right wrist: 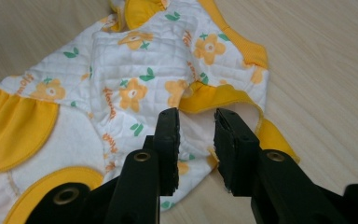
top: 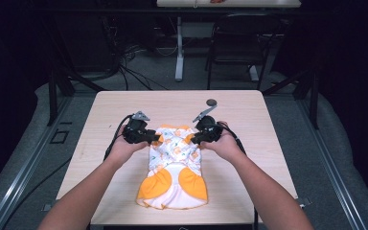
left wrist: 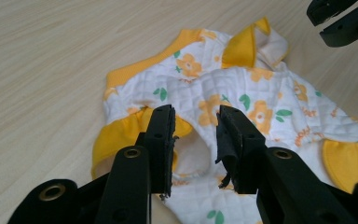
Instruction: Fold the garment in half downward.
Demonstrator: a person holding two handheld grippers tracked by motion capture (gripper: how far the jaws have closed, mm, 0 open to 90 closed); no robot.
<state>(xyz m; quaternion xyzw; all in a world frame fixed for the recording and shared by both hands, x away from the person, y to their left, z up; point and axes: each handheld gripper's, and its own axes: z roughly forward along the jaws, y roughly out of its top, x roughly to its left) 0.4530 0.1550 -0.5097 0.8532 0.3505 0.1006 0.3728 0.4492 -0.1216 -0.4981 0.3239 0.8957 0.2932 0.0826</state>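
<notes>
A small white quilted garment (top: 175, 163) with orange flowers and yellow trim lies flat on the wooden table (top: 249, 115). My left gripper (top: 157, 140) is at its upper left edge and my right gripper (top: 191, 140) at its upper right edge. In the left gripper view the open left gripper (left wrist: 196, 126) hovers over a yellow-trimmed armhole of the garment (left wrist: 214, 88), with nothing between its jaws. The right gripper (left wrist: 340, 18) shows at that view's top right. In the right gripper view the right gripper (right wrist: 196, 126) is open over the other armhole of the garment (right wrist: 135, 70).
A small dark round disc (top: 212, 102) lies on the table beyond the right gripper. Past the far edge stand a black chair (top: 242, 43), a white table leg (top: 178, 48) and floor cables (top: 124, 57). Bare wood flanks the garment.
</notes>
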